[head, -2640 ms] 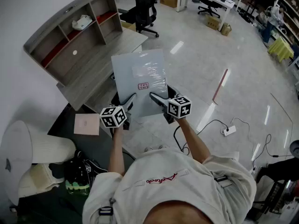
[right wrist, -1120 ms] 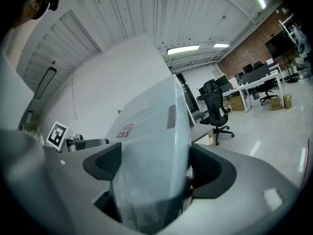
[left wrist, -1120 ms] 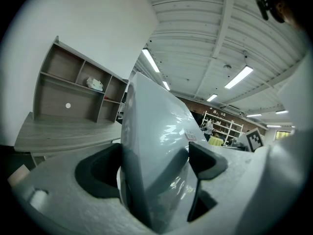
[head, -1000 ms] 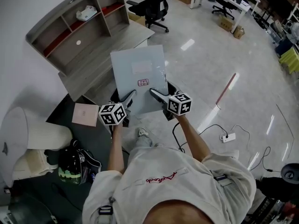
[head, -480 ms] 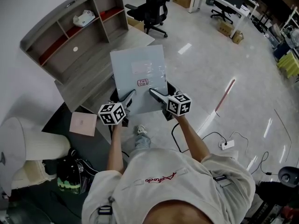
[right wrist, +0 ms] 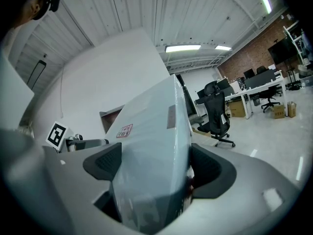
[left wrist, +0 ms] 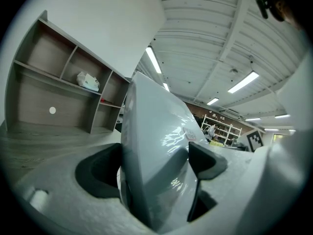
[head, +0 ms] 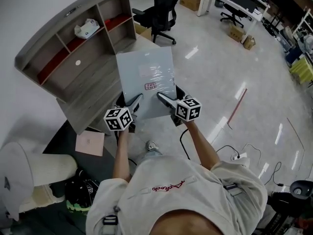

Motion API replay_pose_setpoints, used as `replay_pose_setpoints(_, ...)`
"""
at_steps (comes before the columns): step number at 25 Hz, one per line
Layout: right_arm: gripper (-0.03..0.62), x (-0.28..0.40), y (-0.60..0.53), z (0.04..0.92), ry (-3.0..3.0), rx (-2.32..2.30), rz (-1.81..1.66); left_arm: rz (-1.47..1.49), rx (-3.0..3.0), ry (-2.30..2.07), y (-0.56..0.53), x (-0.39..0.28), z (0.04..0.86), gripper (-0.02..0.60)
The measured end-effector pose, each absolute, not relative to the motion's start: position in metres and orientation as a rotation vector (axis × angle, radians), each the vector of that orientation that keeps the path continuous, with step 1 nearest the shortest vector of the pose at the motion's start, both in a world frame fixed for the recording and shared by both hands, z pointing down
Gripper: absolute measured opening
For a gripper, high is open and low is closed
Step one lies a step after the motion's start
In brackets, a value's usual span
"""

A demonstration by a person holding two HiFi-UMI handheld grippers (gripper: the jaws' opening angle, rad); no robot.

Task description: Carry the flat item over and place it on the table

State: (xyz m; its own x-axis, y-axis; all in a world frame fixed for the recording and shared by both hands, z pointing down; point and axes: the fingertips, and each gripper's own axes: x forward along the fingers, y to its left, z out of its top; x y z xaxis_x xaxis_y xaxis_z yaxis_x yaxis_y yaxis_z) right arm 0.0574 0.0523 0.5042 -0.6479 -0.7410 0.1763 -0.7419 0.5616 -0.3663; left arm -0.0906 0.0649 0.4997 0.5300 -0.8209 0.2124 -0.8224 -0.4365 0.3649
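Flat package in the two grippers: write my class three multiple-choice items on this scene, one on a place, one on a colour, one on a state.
1. Where does the pink square sheet lie?
A. on the office chair
B. on the dark floor mat beside the desk
C. in a shelf compartment

2. What colour is the flat package?
A. bright red
B. black
C. pale blue-grey

3. How do the left gripper and right gripper stand?
A. both shut on the flat package's near edge
B. both open and empty
C. one shut, one open

Answers:
1 B: the sheet sits on the dark mat off the desk's corner.
2 C: its glossy face reads pale blue-grey in every view.
3 A: each gripper view shows the package clamped between the jaws.
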Motion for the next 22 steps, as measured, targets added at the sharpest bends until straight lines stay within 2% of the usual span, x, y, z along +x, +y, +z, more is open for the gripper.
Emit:
replay_pose_setpoints(12,0.445,0.013,-0.052,0.492,-2.775,1.378,0.619,0.002,2.391,-1.307,-0.044,-0.136,0.489,0.442)
replay_pose_setpoints(22,0.445,0.006,-0.089,0.495,-2.760,1.438,0.631,0.020,2.420,-1.260,-0.088,-0.143,0.490,0.440)
